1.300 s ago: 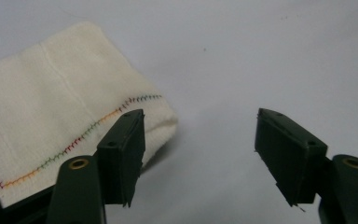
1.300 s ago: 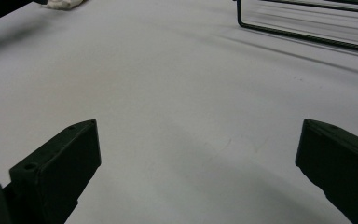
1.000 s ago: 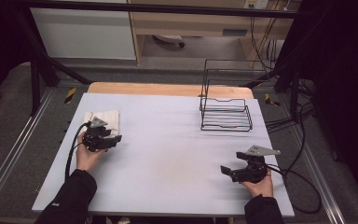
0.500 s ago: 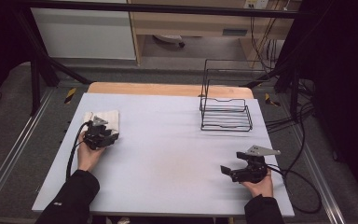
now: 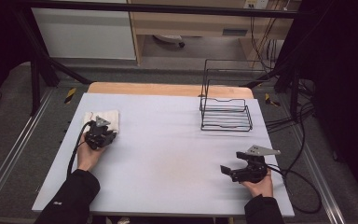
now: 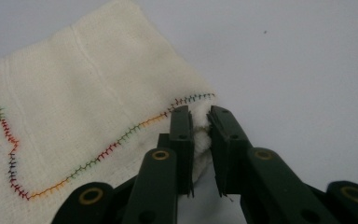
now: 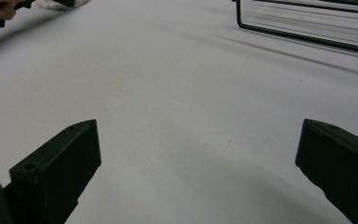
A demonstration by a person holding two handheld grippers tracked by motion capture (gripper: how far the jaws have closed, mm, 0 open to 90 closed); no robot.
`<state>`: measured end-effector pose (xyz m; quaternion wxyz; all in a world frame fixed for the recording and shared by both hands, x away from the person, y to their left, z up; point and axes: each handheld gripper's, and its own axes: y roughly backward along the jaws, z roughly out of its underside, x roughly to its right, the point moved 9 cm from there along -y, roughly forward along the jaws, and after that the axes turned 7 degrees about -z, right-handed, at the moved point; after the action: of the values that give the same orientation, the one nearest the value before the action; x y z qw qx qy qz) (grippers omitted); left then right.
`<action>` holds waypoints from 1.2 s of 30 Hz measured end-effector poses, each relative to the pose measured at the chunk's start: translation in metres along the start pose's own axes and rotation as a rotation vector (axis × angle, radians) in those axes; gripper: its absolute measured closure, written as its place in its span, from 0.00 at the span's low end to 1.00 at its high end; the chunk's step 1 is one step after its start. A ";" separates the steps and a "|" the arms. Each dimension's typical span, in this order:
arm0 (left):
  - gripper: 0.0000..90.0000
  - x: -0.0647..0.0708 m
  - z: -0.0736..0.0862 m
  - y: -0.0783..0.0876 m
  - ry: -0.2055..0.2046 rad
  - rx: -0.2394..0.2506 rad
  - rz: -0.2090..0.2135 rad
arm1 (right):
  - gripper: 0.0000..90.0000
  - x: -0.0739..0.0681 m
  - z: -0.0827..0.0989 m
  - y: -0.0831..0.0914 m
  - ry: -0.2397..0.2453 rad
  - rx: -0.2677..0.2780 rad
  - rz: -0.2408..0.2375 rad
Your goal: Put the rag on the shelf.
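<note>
1. The right gripper (image 5: 228,171) sits nearest the person's edge of the table (image 5: 168,154), well apart from the cloth (image 5: 106,119) and on the opposite side of the table from it. Its jaws stand wide apart with only bare tabletop between them, as the right gripper view shows.
2. The left gripper (image 5: 107,135) lies farther in, right at the cloth's near edge. Its jaws have just been closing and now stand narrow, pinching a fold of the cloth's corner (image 6: 200,135) between the pads.
3. The cloth is cream-white with a hem of multicoloured stitching (image 6: 121,137). It lies flat on the table's left part, beyond the left gripper. In the left gripper view its long axis runs from the pinched corner up and away to the left; in the high view it looks roughly squarish, and its long side cannot be told for certain.
4. The black wire rack (image 5: 226,112) stands upright farther back, well to the right of the cloth.
5. Beyond the cloth, the table's wooden edge (image 5: 168,88) shows.
</note>
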<state>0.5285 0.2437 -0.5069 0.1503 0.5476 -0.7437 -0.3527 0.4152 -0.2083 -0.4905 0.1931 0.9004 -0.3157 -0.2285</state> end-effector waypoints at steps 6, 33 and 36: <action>0.93 -0.002 -0.001 0.000 0.017 0.003 0.003 | 0.01 0.000 0.000 0.000 -0.001 0.001 -0.001; 0.94 0.072 -0.021 0.042 0.027 0.066 0.176 | 0.01 -0.001 0.000 -0.001 0.002 0.000 -0.009; 0.94 0.080 -0.023 0.045 0.011 0.071 0.174 | 0.01 -0.002 0.000 -0.001 -0.003 -0.003 -0.012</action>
<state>0.4821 0.1690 -0.4726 0.1651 0.4880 -0.7996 -0.3086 0.4144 -0.2066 -0.4905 0.1927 0.9016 -0.3104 -0.2315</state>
